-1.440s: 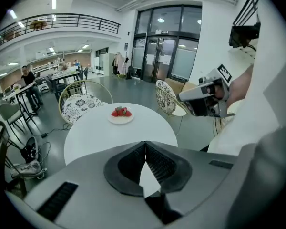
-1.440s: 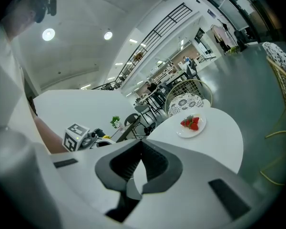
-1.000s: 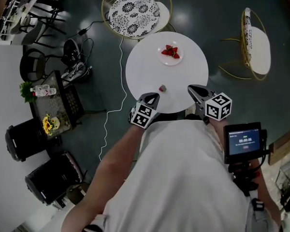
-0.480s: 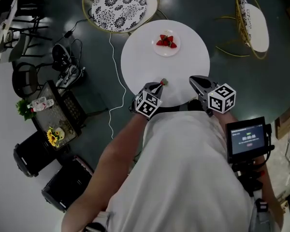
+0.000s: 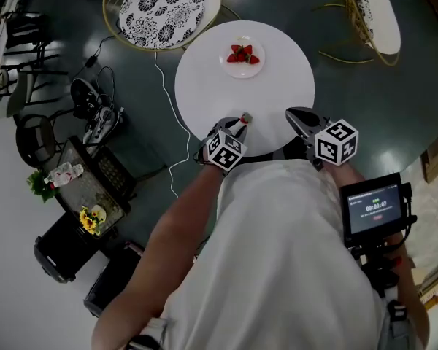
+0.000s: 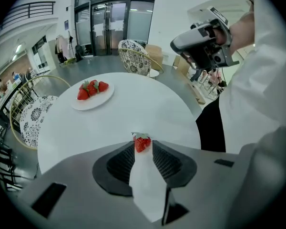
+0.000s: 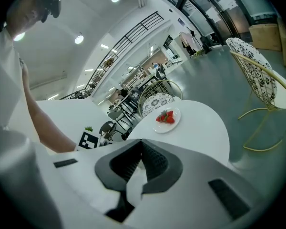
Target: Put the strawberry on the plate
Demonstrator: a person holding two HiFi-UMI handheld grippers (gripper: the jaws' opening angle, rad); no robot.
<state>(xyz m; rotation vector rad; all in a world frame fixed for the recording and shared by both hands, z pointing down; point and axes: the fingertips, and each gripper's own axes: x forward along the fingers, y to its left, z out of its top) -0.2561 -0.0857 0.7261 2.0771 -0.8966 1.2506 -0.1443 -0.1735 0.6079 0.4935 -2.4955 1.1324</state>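
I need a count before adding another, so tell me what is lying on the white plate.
A tight cluster of red strawberries with green tops lies on the plate. They overlap, so the exact count and the plate's centre beneath them are hidden.

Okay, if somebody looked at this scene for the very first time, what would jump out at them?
Probably the lone red strawberry at the near edge of the round white table. It sits between the tips of the left gripper, whose jaws have just been opening and do not press on it. Next comes the plate on the table's far side, already holding a few strawberries.
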